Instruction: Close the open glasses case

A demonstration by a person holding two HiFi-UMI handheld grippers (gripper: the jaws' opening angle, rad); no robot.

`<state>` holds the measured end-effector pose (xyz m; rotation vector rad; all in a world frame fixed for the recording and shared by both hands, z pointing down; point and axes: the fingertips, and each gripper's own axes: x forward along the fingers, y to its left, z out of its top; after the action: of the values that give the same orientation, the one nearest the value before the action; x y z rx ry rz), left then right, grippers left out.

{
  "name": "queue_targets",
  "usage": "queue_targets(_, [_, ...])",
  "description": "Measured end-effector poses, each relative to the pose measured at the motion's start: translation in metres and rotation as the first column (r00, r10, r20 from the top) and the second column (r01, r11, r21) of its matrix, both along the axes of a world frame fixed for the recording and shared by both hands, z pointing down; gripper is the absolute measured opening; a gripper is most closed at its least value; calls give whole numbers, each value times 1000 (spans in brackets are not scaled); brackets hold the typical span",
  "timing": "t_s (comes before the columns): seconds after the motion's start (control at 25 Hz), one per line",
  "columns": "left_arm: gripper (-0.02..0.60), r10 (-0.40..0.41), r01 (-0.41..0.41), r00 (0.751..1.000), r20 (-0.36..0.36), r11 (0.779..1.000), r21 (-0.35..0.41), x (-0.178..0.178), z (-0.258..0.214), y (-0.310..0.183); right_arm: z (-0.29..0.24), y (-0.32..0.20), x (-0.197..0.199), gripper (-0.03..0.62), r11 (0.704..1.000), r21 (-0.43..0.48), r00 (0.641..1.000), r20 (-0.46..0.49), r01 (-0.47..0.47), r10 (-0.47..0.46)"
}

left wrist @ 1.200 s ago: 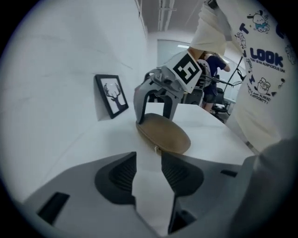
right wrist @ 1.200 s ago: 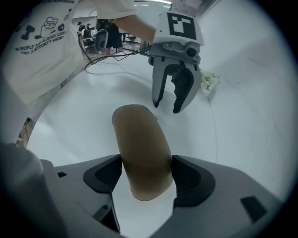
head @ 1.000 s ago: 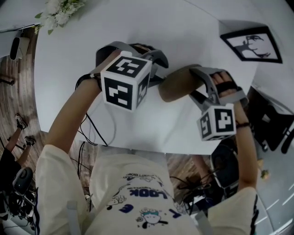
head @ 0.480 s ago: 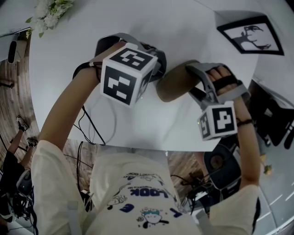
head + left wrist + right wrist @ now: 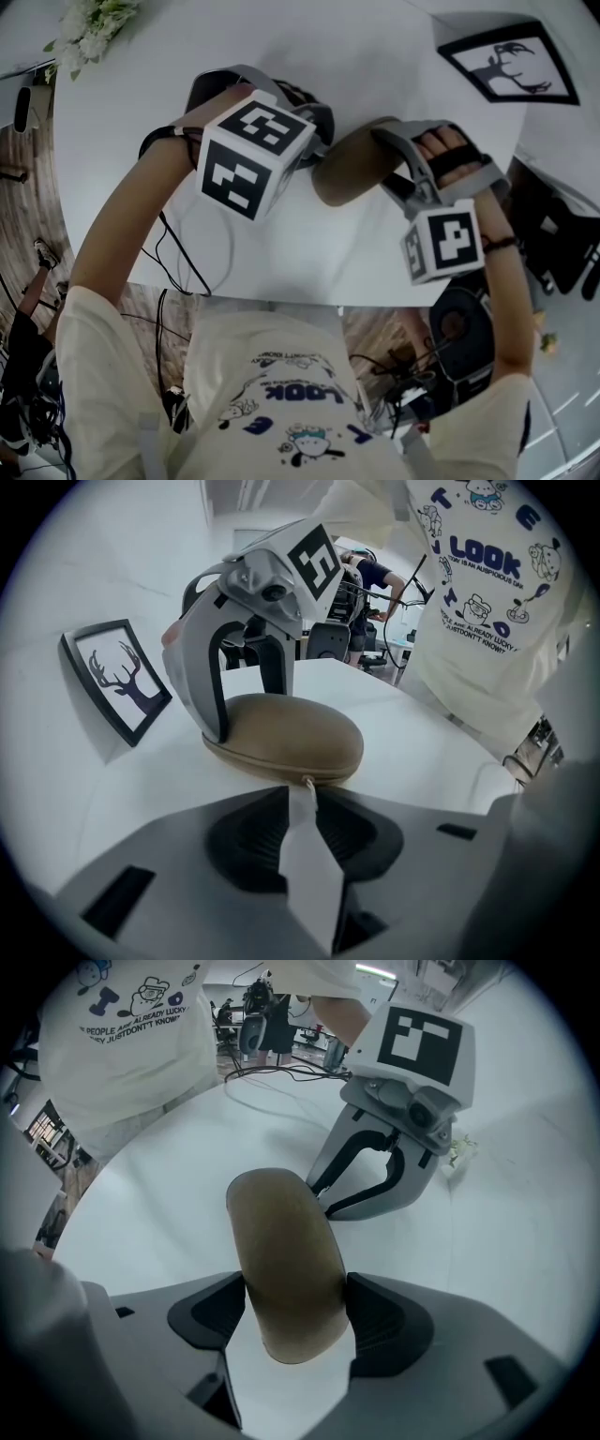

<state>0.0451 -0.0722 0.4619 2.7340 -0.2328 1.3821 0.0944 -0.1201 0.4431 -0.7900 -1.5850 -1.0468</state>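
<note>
A tan glasses case (image 5: 349,174) (image 5: 286,733) (image 5: 286,1260) lies zipped up on the white table (image 5: 375,66), lid down on its base. My right gripper (image 5: 295,1312) (image 5: 398,169) is shut on one end of it, a pad pressed against each long side. My left gripper (image 5: 305,797) (image 5: 314,155) sits at the case's other end. Its jaws are opening, with only a narrow gap between them. The small zipper pull (image 5: 307,782) hangs right at their tips, and the pads are not pressing on it.
A framed deer picture (image 5: 506,75) (image 5: 117,677) lies on the table beyond the right gripper. White flowers (image 5: 89,23) sit at the far left corner. Cables (image 5: 187,253) trail over the near table edge by the person's body.
My left gripper has rolled a little, its marker cube tilting to the left. The case and my right gripper have stayed where they were.
</note>
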Motion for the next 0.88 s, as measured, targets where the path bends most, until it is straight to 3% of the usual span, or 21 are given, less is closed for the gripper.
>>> queue_targets(0.36, [76,-9,9,1000,12,1000,9,-2,-8,0,0,-1,-2,336,1000,12,1000,1,-4,4])
queue_targets(0.48, [9,6,-7,1000,27,1000,18,0,-7,3,1,0,-1,336,1000,10,1000,-6,-6,6])
queue_targets(0.64, [2,-8,5,999,41,997,71,1,-7,2,1,-1,-1,336,1000,8,1000,-2,-16,16])
queue_targets(0.76, [0,5,-12,998,62,994,105,1,-8,4,1,0,0,336,999,7,999,6,-42,42])
queue_targets(0.88, [0,18,-25,997,76,995,93,-1,-7,20,2,1,-1,336,994,-13,994,19,-107,108])
